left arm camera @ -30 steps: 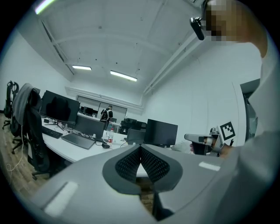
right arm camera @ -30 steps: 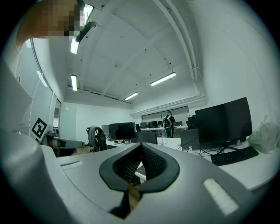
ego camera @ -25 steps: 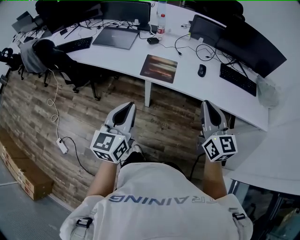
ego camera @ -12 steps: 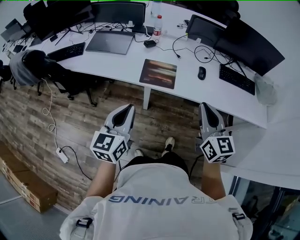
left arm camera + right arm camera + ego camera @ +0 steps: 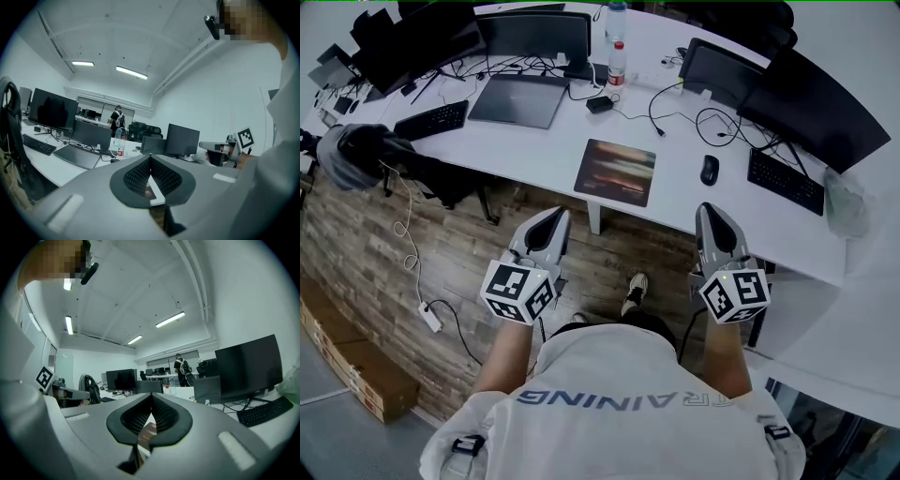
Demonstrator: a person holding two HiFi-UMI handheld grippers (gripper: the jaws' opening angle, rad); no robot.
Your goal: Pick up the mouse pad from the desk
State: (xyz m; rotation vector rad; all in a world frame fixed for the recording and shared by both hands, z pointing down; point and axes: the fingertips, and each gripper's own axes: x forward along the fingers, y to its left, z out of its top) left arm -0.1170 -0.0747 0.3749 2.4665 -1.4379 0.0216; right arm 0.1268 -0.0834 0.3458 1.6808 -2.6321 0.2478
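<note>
Across a wood-plank office floor (image 5: pixel 478 248), faced a long curved white worktop (image 5: pixel 684 192) crowded with dark monitors (image 5: pixel 811 103). Found the mouse pad (image 5: pixel 616 172) lying flat near the worktop's front edge, dark with reddish streaks, nothing resting on it. Placed it to the right of and nearer than a closed grey laptop (image 5: pixel 518 99), left of a black mouse (image 5: pixel 709 170), and in front of a plastic bottle (image 5: pixel 616 64) with a red cap. Noted a black keyboard (image 5: pixel 785 181) further right, beyond the mouse. Held the left tongs (image 5: pixel 555 214) out over the floor, short of the worktop's edge, jaws pressed together with nothing between them. Held the right tongs (image 5: pixel 709 208) the same way, closed tight and empty, pointed about level toward the worktop. Touched nothing with either pair; saw the mouse pad ahead and between the two, well apart from both.
</note>
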